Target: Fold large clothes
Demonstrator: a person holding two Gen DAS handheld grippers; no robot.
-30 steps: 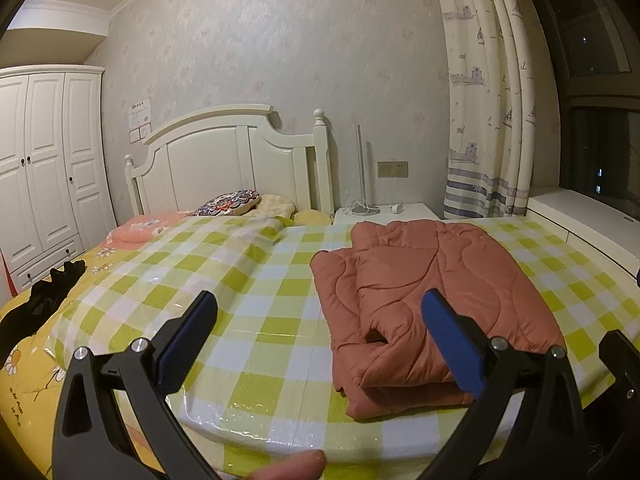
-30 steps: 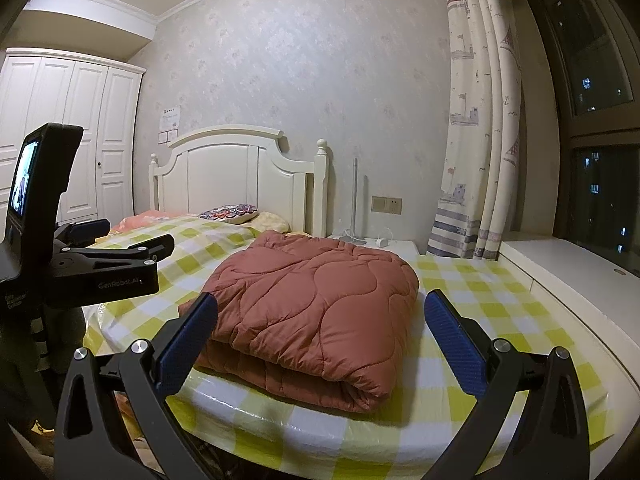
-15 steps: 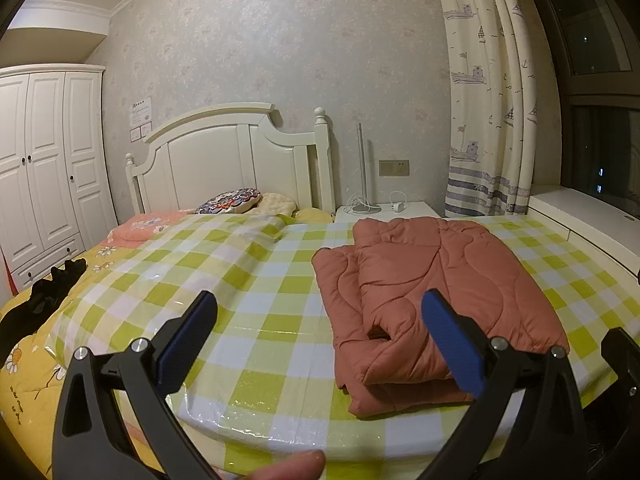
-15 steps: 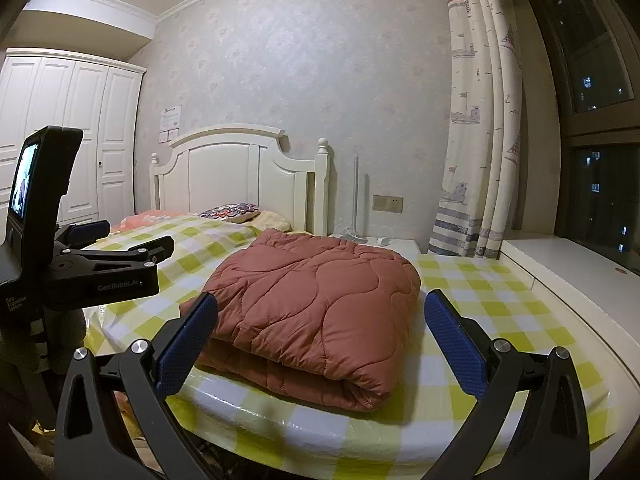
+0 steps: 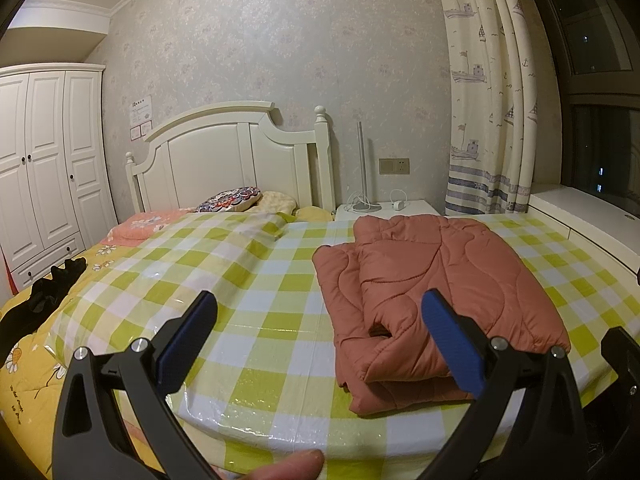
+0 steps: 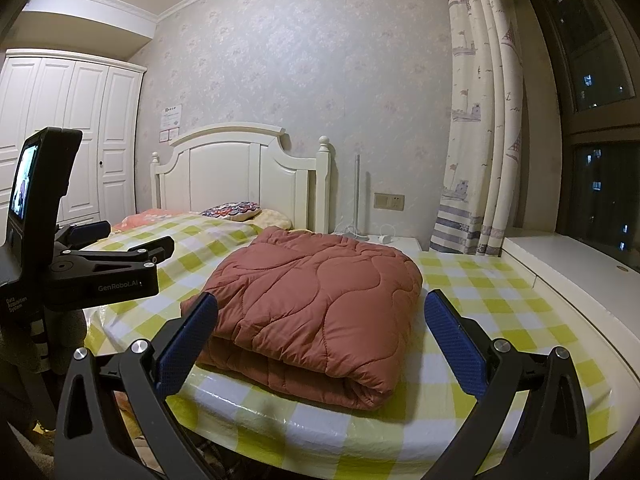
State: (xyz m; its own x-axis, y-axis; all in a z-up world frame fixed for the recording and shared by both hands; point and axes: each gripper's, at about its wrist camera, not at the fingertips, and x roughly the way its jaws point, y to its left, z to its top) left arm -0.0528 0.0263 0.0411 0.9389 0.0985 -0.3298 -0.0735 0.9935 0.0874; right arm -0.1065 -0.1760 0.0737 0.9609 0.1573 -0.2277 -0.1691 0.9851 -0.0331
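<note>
The rust-red quilted padded garment [image 6: 320, 304] lies folded at twelve o'clock; left gripper [image 5: 320, 340] and right gripper [image 6: 320, 340], both spread empty, probably need only withdraw.

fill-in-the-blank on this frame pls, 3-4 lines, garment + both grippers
1. The quilted jacket lying folded on the checked cover is ____ in colour.
2. The left gripper and the right gripper both have their jaws ____, holding nothing.
3. The finger pads of the right gripper are ____ in colour.
4. In the left wrist view, the dark garment lies on the ____ bedspread.

Missing words: rust-red; open; blue; yellow
</note>
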